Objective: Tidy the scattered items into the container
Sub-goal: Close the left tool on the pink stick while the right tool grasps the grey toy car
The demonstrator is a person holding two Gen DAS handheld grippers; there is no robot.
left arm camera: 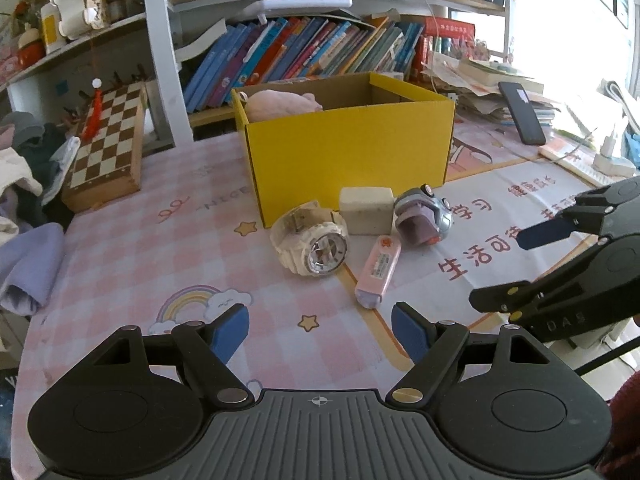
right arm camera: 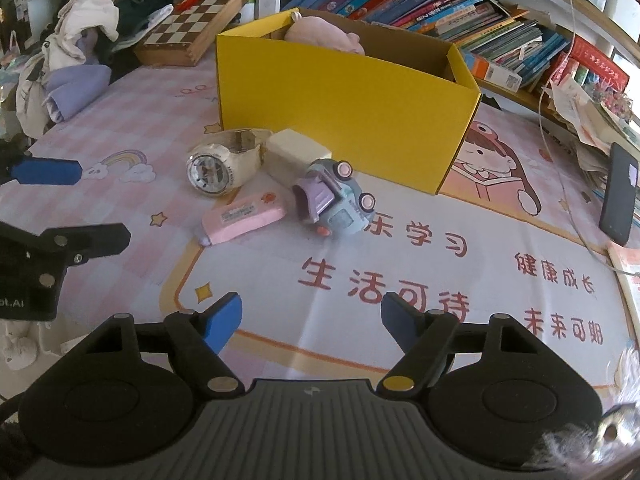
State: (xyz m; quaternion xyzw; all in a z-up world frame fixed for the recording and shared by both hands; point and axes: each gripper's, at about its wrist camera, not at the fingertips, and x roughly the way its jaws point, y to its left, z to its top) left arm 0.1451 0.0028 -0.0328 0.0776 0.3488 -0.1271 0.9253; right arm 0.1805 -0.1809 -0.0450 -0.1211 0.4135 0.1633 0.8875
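A yellow cardboard box (left arm camera: pixel 348 148) (right arm camera: pixel 340 108) stands on the table with a pink plush toy (left arm camera: pixel 280 105) (right arm camera: pixel 324 34) inside. In front of it lie a white wristwatch (left arm camera: pixel 312 240) (right arm camera: pixel 220 162), a cream block (left arm camera: pixel 367 210) (right arm camera: pixel 296 150), a pink flat case (left arm camera: pixel 378 268) (right arm camera: pixel 244 218) and a blue-purple toy car (left arm camera: pixel 424 216) (right arm camera: pixel 336 204). My left gripper (left arm camera: pixel 320 330) is open and empty, short of the watch and case. My right gripper (right arm camera: pixel 312 318) is open and empty, short of the toy car; it also shows in the left wrist view (left arm camera: pixel 508 268).
A chessboard box (left arm camera: pixel 108 148) (right arm camera: pixel 196 28) and a pile of clothes (left arm camera: pixel 24 184) (right arm camera: pixel 80 52) lie at the left. Books fill the shelf (left arm camera: pixel 312 52) behind the box. A black phone (left arm camera: pixel 522 112) (right arm camera: pixel 618 192) and papers are at the right.
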